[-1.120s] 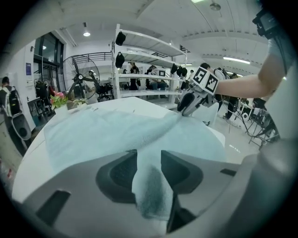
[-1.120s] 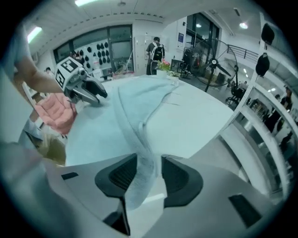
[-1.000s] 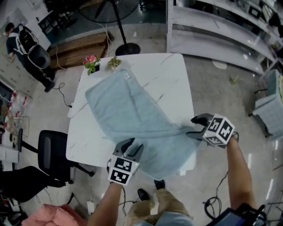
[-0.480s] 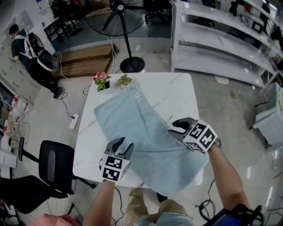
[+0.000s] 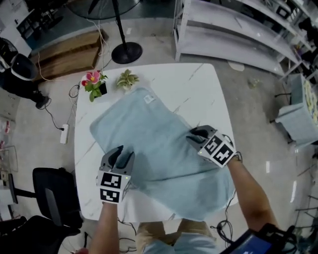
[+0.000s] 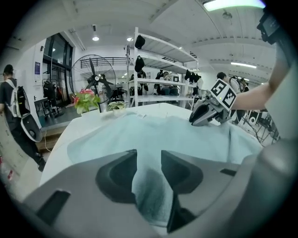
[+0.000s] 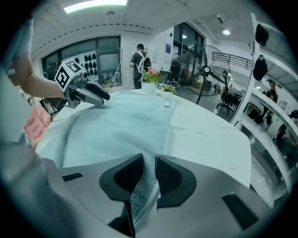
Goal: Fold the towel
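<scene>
— What's the left gripper (image 5: 122,153) got hold of?
— A fold at the left edge of the pale blue towel (image 5: 154,139), jaws clamped on it. The towel lies slantwise across the white table (image 5: 201,84).
— And the right gripper (image 5: 194,137)?
— Its jaws have just been closing and now pinch the towel's right edge. A pink-flowered plant (image 5: 93,79) and a green plant (image 5: 127,78) stand just beyond the towel's far end.

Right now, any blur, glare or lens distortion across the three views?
Head view: even light, no harsh glare, the towel is sharp, the shelves lean towards the edge. Left gripper view: heavy fisheye, black corners, a ceiling light blows out at top right. Right gripper view: same fisheye, the light strip is overexposed, the near towel is soft.
</scene>
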Demonstrator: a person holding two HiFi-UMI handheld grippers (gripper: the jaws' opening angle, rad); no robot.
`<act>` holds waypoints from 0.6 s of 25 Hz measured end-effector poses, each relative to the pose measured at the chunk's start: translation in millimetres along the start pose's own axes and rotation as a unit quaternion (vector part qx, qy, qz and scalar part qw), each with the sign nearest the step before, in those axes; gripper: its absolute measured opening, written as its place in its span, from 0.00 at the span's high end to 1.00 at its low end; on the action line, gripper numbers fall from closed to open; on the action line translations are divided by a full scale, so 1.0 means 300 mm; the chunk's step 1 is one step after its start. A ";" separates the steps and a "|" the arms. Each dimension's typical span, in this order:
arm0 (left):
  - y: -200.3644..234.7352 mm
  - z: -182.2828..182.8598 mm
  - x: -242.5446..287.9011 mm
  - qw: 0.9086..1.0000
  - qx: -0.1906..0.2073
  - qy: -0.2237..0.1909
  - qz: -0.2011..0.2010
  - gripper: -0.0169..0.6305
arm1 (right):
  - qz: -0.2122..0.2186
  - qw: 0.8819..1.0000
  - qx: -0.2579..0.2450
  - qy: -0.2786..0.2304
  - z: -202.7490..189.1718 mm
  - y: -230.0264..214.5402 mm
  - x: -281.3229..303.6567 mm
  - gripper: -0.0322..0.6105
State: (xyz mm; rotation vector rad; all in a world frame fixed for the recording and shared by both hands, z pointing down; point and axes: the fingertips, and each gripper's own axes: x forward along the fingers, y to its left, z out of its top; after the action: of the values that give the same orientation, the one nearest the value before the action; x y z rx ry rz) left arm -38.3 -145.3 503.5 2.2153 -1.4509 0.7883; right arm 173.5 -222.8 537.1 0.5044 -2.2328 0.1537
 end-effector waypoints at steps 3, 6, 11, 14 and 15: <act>0.035 0.018 0.027 1.000 -0.001 -0.008 -0.008 0.72 | -0.019 1.000 0.011 0.018 -0.012 -0.094 -0.002 0.79; 0.069 0.033 0.051 1.000 0.001 -0.014 -0.014 0.72 | -0.029 0.999 0.015 0.029 -0.012 -0.159 0.003 0.79; 0.121 0.034 0.077 1.000 0.001 -0.012 -0.018 0.72 | -0.042 0.998 0.013 0.040 0.001 -0.224 0.021 0.79; 0.149 0.047 0.088 1.000 0.003 -0.014 -0.020 0.72 | -0.038 0.998 0.021 0.045 0.015 -0.240 0.026 0.77; 0.158 0.052 0.091 1.000 0.004 -0.015 -0.020 0.72 | -0.038 0.998 0.026 0.042 0.026 -0.242 0.023 0.73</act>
State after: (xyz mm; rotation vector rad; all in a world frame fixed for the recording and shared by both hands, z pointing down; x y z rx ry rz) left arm -69.5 -192.6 509.1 2.2643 -1.4155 0.7533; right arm 193.6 -293.2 533.1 0.5988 -2.1284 0.1911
